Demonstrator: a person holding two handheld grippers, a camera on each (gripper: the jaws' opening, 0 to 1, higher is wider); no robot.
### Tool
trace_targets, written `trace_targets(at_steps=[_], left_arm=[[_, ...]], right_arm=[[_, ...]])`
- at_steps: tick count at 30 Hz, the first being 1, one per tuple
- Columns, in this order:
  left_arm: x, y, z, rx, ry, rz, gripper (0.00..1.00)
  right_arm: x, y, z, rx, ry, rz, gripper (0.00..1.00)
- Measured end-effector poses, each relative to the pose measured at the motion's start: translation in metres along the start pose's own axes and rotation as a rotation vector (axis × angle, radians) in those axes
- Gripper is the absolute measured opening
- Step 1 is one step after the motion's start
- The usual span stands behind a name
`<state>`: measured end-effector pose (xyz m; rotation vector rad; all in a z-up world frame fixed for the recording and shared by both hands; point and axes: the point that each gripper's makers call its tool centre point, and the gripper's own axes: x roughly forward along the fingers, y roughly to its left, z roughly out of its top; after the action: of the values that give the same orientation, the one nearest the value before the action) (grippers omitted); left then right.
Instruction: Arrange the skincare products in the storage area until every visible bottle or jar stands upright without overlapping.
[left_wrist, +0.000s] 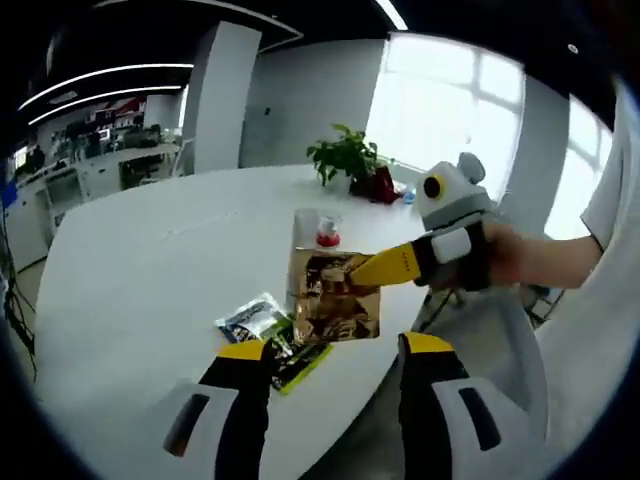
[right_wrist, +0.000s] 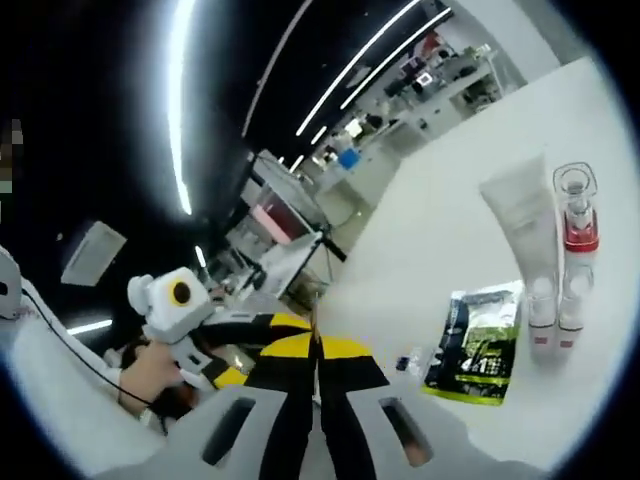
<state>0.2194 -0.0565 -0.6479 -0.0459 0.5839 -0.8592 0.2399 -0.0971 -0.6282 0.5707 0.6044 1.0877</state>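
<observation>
White table (left_wrist: 150, 270) in an office: right gripper (left_wrist: 372, 268) clamped on a gold pouch (left_wrist: 333, 297) held upright, left gripper (left_wrist: 335, 365) hanging slack and empty below, sachets (left_wrist: 262, 322) lying flat, tube (right_wrist: 522, 222) and bottle (right_wrist: 578, 222) near; far from done.

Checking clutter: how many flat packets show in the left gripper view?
3: a gold pouch held in the right gripper, a silver sachet and a green sachet on the table; others may be hidden.
</observation>
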Motion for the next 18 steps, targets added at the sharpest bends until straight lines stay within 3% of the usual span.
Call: trace_targets(at_steps=[4,10,15,18], left_arm=[[-0.003,-0.008,0.012,-0.067,-0.047,-0.040,0.31],[0.001,-0.020,0.015,-0.108,-0.051,-0.052,0.16],[0.005,-0.025,0.001,-0.234,-0.045,-0.017,0.10],[0.005,-0.027,-0.002,-0.423,-0.091,-0.001,0.06]], right_arm=[[-0.010,0.016,0.003,-0.008,0.055,0.117,0.01],[-0.016,0.015,-0.006,-0.018,0.137,0.189,0.01],[-0.021,0.016,-0.013,-0.039,0.167,0.199,0.01],[-0.022,0.010,-0.011,-0.068,0.137,0.171,0.01]])
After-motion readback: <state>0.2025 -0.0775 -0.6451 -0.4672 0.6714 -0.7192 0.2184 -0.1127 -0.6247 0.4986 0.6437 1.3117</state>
